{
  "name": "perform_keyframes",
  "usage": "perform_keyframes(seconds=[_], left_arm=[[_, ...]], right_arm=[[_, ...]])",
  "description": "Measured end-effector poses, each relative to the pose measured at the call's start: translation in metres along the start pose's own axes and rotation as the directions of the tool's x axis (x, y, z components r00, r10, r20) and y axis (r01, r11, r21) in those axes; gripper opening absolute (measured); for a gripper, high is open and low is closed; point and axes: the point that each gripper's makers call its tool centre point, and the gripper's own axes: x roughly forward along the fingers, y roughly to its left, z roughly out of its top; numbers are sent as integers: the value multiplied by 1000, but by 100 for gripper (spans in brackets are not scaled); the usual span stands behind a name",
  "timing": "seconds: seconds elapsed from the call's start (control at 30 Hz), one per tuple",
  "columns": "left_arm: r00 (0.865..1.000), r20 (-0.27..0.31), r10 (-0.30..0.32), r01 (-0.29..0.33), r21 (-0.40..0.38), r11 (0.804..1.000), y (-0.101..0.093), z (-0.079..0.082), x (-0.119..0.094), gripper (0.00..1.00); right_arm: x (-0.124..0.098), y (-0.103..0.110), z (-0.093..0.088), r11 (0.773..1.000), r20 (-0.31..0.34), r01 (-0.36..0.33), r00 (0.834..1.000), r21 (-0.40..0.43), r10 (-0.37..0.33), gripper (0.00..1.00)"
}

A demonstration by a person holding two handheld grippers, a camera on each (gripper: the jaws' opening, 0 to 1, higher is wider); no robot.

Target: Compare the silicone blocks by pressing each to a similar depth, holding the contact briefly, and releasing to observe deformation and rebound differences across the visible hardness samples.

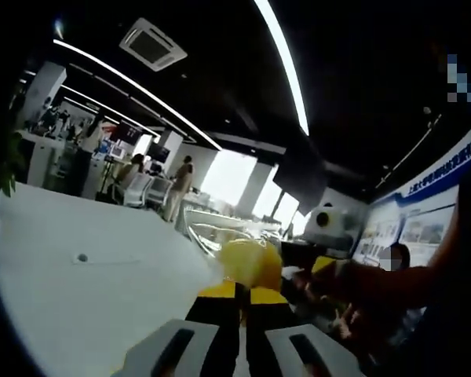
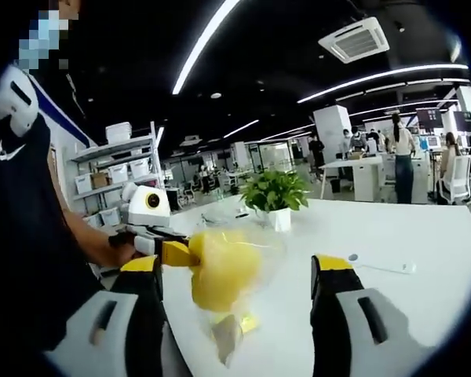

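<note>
While left gripper (image 2: 190,253) clamps yellow block (image 2: 222,269), right gripper (image 2: 235,284) gapes beside.

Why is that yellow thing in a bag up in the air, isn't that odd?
Yes. The yellow block in its clear plastic bag hangs above the white table, pinched by the left hand-held gripper, not lying flat for pressing. The right hand-held gripper stands open beside it.

Yellow silicone block (image 2: 222,271) in clear, crinkled wrap (label unreadable), aloft above the white table (image 2: 424,243)
</note>
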Motion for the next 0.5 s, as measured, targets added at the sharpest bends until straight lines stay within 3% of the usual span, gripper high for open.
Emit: perform_keyframes(seconds=[0.23,0.4,0.5], left_arm=[[1000,2,-2,2,-2,1000,-5,-1,-2,0],[1000,-6,-4,4,1,1000,-9,-5,0,0],[1000,-3,-9,9,1,1000,-12,-4,0,0]], right_arm=[[12,14,-7,998,-29,-50,998,31,51,55],[13,14,-11,996,-28,-63,998,68,65,42],[13,16,-13,995,-34,-67,997,77,70,40]])
